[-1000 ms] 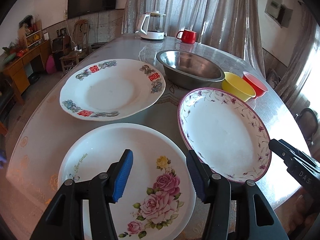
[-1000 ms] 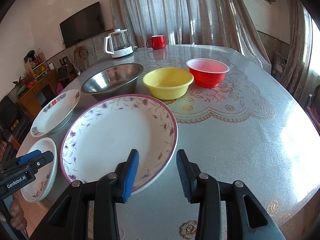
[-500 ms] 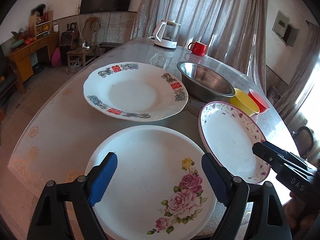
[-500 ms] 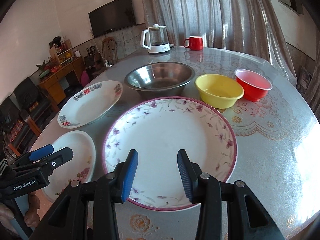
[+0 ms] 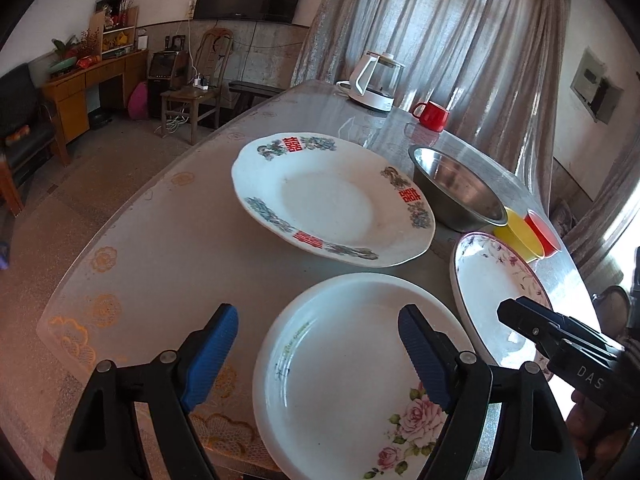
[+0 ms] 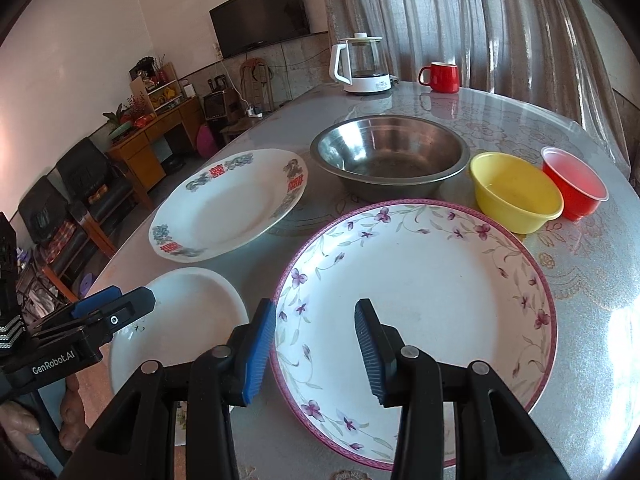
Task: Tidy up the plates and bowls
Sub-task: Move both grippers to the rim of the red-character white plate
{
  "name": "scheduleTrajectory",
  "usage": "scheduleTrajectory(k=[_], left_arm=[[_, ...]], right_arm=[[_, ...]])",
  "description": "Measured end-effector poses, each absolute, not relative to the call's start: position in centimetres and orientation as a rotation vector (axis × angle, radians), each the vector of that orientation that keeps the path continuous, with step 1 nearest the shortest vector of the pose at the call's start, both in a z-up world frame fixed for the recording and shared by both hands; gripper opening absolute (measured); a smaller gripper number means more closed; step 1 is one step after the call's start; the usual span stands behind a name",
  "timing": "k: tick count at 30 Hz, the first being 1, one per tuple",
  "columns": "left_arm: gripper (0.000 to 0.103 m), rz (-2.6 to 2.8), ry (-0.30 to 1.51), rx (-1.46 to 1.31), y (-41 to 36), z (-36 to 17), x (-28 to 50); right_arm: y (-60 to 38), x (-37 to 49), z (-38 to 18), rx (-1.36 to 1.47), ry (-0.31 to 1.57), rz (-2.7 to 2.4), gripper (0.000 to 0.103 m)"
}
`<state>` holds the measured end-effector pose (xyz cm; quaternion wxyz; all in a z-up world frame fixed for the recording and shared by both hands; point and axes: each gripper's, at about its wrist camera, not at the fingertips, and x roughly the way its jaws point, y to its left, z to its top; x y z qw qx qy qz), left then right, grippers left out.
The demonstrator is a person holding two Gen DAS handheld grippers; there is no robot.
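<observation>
Left wrist view had us hovering our left gripper [image 5: 318, 350], jaws spread wide and empty, over the glossy rose plate [image 5: 344, 376] at lower centre, while our right gripper [image 6: 316, 350], narrower and empty, lined up on the purple-rimmed plate [image 6: 424, 292], so stacking these slick round ceramics looked next.

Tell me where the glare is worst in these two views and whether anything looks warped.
Right wrist view: sunlight blows out the table at its right edge, beside the purple-flowered plate. Left wrist view: a bright window patch at the far right, and a glare spot on that plate. Both views: fisheye bending curves the curtains and the table's edge, with dark corners.
</observation>
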<state>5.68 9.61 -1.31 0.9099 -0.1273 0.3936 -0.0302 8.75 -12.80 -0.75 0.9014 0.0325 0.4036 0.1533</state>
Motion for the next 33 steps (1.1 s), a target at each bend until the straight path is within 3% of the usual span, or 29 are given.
scheduleTrajectory(k=[11, 14, 18, 24, 33], left_arm=[[0.076, -0.067, 0.806, -0.243, 10.2, -1.1, 6.6], [0.068, -0.082, 0.806, -0.234, 10.4, -0.9, 7.1], [0.067, -0.080, 0.801, -0.234, 11.0, -0.6, 7.9], [0.057, -0.072, 0.811, -0.263, 12.7, -0.6, 9.5], [0.057, -0.062, 0.813, -0.301, 15.2, -0.6, 13.6]], right_arm=[[-11.4, 10.0, -1.1, 0.072, 0.857, 0.361, 0.041], [-11.0, 10.4, -1.0, 0.068, 0.857, 0.369, 0.041], [-10.5, 11.2, -0.8, 0.070, 0.852, 0.376, 0.041], [-10.1, 12.9, -0.6, 0.078, 0.853, 0.387, 0.041], [-8.8, 17.1, -1.0, 0.112, 0.884, 0.407, 0.041]])
